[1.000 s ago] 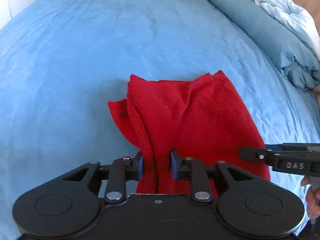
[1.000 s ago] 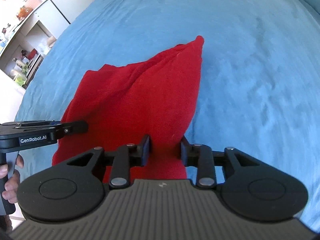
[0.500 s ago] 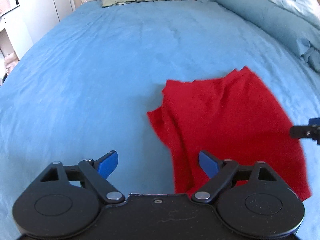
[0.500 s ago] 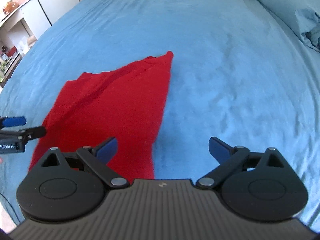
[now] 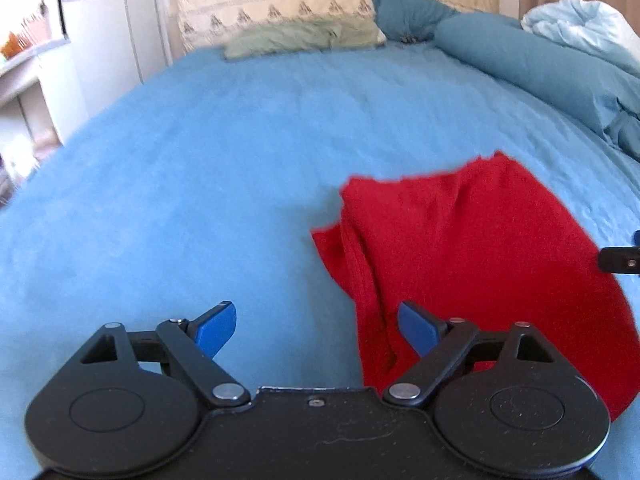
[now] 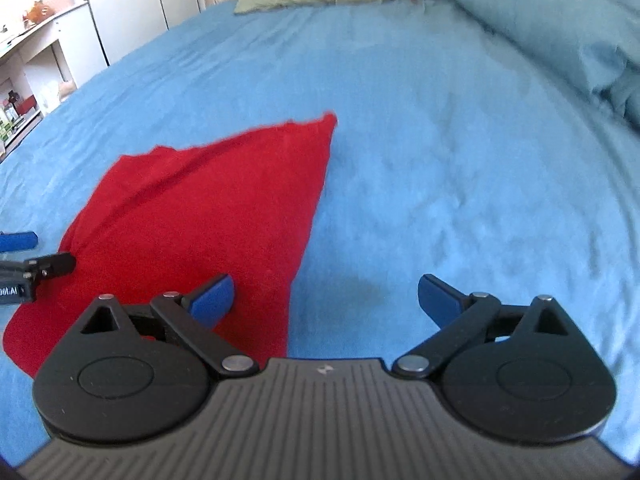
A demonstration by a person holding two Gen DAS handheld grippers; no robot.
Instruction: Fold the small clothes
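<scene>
A: Left gripper (image 5: pixel 316 330): my fingers are spread wide, blue pads apart, nothing between them. It hangs above the bedspread with the right-hand pad (image 5: pixel 418 328) over the near-left edge of the red cloth.

B: And the right one?

A: Right gripper (image 6: pixel 326 300) is just as wide, holding nothing. Its left pad (image 6: pixel 212 300) sits over the cloth's near-right edge, the other pad over bare blue. I cannot tell whether either gripper touches the fabric.

B: Where is the garment?

A: The red cloth (image 5: pixel 472 256) lies flat on the blue bedspread (image 5: pixel 180 200), folded over, with a rumpled doubled edge along its left side and a pointed far corner. It sits between my two grippers; each one's tip shows at the edge of the other's view.

B: Beyond that?

A: Green pillow (image 5: pixel 296 36) and patterned cream pillow (image 5: pixel 272 10) at the headboard end, a rolled teal duvet (image 5: pixel 552 68) along the right, white cupboards (image 6: pixel 132 4) far left.
</scene>
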